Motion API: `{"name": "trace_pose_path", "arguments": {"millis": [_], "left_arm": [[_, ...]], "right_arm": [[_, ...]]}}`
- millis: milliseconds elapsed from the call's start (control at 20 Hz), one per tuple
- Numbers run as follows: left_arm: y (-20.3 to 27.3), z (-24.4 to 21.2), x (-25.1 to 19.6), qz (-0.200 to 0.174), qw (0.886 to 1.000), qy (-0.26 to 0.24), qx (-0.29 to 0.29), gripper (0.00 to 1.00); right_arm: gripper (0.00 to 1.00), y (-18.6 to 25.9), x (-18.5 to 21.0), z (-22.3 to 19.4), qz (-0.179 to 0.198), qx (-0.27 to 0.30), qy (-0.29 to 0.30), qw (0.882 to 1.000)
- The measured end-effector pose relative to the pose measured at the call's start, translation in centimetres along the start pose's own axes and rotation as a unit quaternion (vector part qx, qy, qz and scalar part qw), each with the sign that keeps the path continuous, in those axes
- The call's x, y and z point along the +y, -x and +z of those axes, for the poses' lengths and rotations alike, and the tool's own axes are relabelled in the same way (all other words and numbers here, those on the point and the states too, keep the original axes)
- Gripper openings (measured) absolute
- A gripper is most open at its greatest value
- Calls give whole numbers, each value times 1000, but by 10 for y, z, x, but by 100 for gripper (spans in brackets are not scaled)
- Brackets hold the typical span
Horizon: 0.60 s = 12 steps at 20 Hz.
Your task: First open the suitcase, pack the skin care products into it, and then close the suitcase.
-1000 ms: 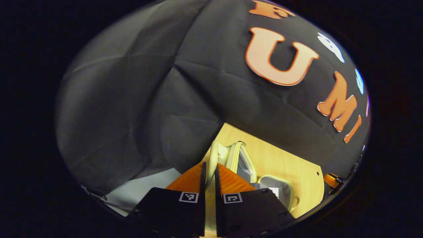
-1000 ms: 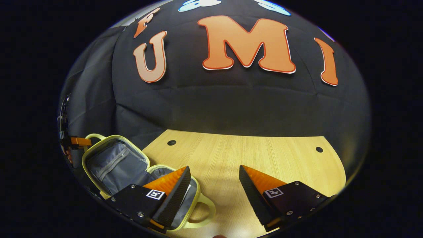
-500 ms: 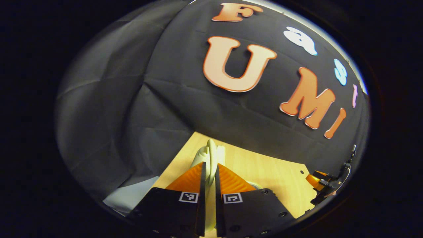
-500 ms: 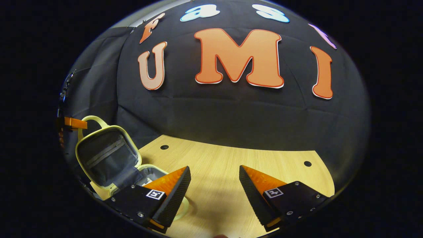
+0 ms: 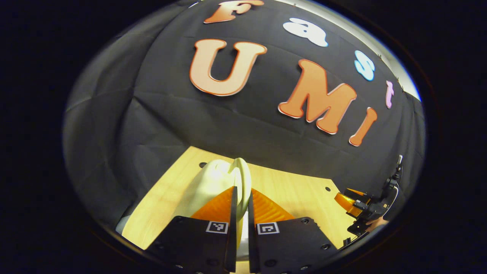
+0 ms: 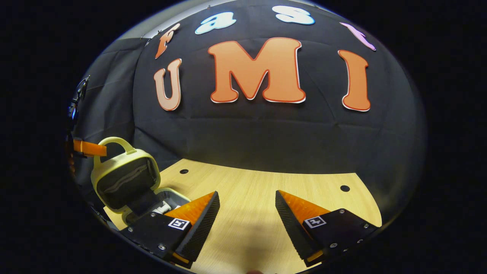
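Suitcase closing is in hand, by my reading. My left gripper [image 5: 240,205] is clamped on the handle [image 5: 242,179] of the suitcase lid [image 5: 207,186], both fingers pressing it, at 6 o'clock in the left gripper view. In the right gripper view the lid [image 6: 123,179] stands tilted over the lower half of the suitcase [image 6: 167,199] at 8 o'clock, part way down. My right gripper [image 6: 247,213] hangs with its fingers spread wide, holding nothing, above the bare wooden table [image 6: 266,186]. Judgement: opening and packing appear done; the lid remains to be lowered fully. A pale item [image 6: 164,208] lies inside, but my own finger and the lid cover most of the interior, so I cannot confirm the contents. The left edge cuts off the suitcase's near side.
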State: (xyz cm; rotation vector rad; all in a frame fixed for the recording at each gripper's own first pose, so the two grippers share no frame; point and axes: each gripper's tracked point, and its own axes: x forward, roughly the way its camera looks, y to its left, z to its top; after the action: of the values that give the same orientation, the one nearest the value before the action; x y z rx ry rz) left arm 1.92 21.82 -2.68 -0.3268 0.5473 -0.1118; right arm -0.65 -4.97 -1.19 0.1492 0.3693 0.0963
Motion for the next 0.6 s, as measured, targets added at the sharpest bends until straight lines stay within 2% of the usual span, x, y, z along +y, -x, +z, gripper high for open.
{"name": "trace_pose_path", "arguments": {"millis": [400,600], "left_arm": [[-45,-70,-74,-41,998,0,54,13],[-71,-117,-100,-46,994,-34,97,13]], "right_arm": [[94,19,-52,-8,-15,-1,-13,1000],[94,27,-73,-14,-26,2,-18,999]]}}
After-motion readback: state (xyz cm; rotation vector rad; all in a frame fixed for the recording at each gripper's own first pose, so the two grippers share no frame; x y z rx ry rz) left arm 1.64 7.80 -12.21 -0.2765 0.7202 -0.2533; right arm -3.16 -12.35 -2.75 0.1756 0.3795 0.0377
